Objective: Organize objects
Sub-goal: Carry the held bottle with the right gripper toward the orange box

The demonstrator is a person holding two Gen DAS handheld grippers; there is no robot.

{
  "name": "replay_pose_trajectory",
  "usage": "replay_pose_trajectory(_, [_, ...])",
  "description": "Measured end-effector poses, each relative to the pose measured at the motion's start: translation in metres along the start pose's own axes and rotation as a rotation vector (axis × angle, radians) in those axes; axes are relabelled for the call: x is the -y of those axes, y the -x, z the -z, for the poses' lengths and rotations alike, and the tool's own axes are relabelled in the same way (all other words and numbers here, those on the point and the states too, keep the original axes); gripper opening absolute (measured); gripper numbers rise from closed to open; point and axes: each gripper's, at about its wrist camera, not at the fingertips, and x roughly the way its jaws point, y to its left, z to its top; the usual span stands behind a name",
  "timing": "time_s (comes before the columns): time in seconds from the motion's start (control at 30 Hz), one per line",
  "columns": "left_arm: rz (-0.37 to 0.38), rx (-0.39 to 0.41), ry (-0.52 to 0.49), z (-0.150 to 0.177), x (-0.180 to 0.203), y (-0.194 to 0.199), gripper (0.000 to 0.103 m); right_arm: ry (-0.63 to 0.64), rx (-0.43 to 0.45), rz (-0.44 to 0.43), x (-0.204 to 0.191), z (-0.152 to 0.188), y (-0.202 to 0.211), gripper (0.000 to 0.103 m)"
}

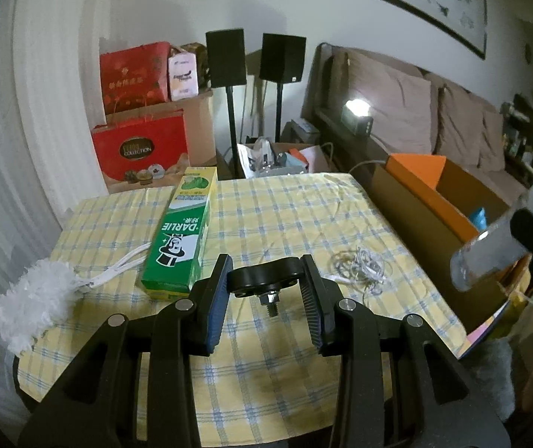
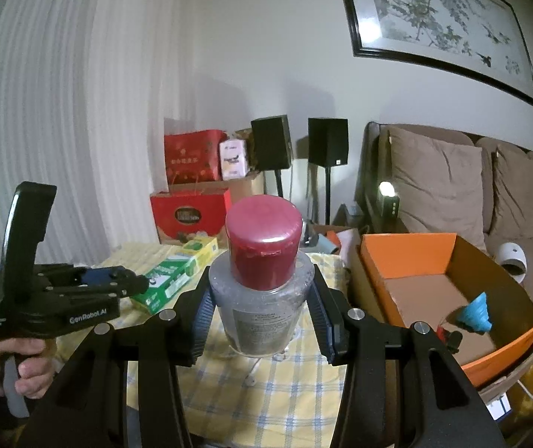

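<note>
My left gripper (image 1: 266, 265) is shut on a small black mount with a bolt (image 1: 262, 280), above the yellow checked tablecloth (image 1: 285, 205). On the cloth lie a green Darlie toothpaste box (image 1: 180, 235), a white fluffy duster (image 1: 35, 306) and a tangle of white cable (image 1: 363, 267). My right gripper (image 2: 262, 272) is shut on a clear bottle with a dark red cap (image 2: 262, 310), held above the table's right part. The same bottle (image 1: 490, 257) shows at the right edge of the left wrist view. An open cardboard box with orange lining (image 2: 415, 254) stands right of the table, with a blue ribbed item (image 2: 475, 313) inside.
Behind the table stand red gift bags (image 1: 139, 149), a carton and two black speakers on stands (image 1: 225, 59). A sofa with brown cushions (image 2: 438, 183) runs along the right wall. A person's hand (image 2: 5, 362) grips the left tool's handle.
</note>
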Motion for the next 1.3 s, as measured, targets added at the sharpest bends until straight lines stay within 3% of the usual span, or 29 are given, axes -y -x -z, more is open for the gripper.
replay_pose_trajectory(0.23, [-0.018, 0.032, 0.074, -0.014, -0.004, -0.001, 0.034, -0.012, 0.019, 0.030, 0.026, -0.011, 0.006, 0.047])
replay_pose_trajectory(0.67, [-0.008, 0.052, 0.008, -0.016, 0.038, 0.003, 0.034, -0.044, 0.036, 0.030, 0.051, -0.018, 0.015, 0.047])
replay_pose_trajectory(1.3, [-0.008, 0.086, -0.018, -0.023, 0.059, 0.021, 0.034, -0.046, 0.051, 0.054, 0.061, -0.026, 0.025, 0.047])
